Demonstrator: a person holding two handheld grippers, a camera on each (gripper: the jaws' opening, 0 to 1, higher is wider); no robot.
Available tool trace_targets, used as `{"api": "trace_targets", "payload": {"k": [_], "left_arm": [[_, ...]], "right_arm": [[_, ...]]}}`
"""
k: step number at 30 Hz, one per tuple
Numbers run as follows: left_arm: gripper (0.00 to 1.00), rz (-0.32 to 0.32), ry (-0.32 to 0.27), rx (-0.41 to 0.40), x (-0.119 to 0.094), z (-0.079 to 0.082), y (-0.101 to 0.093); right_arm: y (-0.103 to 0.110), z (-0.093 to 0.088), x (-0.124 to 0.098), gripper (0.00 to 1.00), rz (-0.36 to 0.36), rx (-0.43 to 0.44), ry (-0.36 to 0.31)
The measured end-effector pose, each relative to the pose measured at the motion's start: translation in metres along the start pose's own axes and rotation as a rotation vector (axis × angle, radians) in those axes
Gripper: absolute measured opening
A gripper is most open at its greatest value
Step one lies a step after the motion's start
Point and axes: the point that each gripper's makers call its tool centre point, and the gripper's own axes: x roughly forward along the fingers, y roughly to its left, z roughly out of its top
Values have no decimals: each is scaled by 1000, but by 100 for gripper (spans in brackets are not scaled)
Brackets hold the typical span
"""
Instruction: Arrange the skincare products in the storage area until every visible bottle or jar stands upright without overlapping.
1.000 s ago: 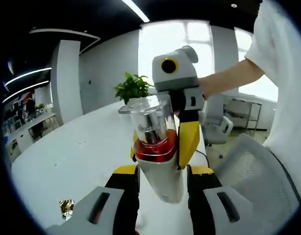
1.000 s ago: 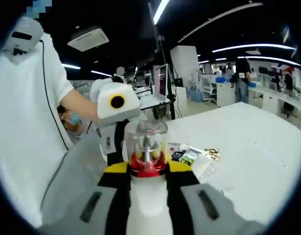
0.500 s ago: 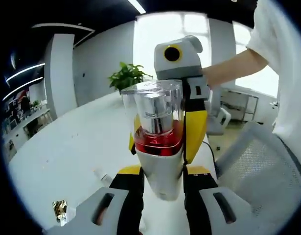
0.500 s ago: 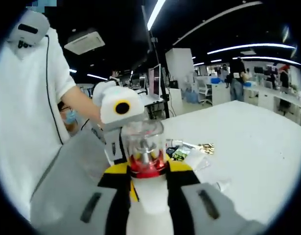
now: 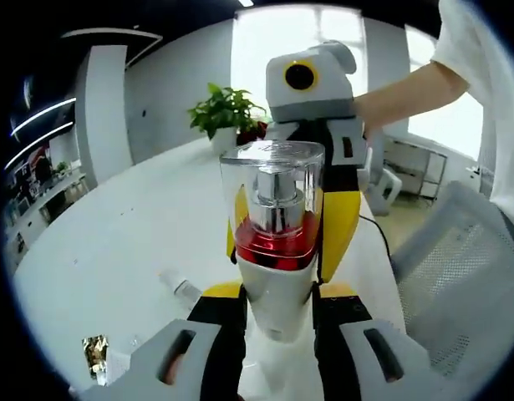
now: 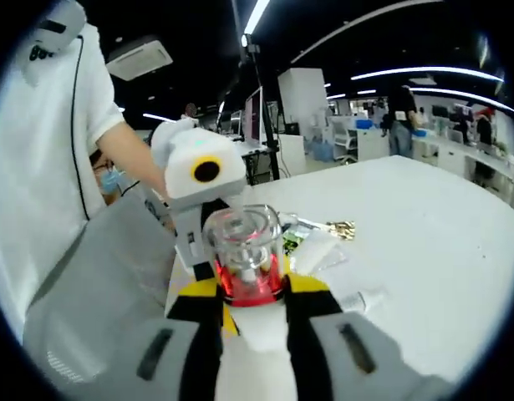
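Bottle (image 5: 276, 251) now stands straighter than a second ago, clamped low by the left gripper (image 5: 276, 313) and by the right gripper (image 6: 251, 313), above the table (image 5: 114, 251). Judged nearly upright, it awaits placing.

Grippers: grey housings, black fingers (image 5: 221, 330) tipped yellow, yellow-ringed lens head; person in white short-sleeved shirt (image 6: 35, 150) with thin black cable.
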Motion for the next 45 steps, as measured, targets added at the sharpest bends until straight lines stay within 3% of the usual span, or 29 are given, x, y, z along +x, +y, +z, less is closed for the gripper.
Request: {"api": "trace_targets", "payload": {"k": [8, 30, 45], "left_arm": [[27, 20, 9, 8, 12, -5, 20], [28, 84, -19, -6, 33, 7, 78], [28, 85, -13, -16, 33, 10, 88]], "right_arm": [[-20, -8, 3, 28, -2, -33, 47], [-83, 4, 3, 27, -16, -87, 73], [-95, 7, 5, 28, -22, -64, 67]]}}
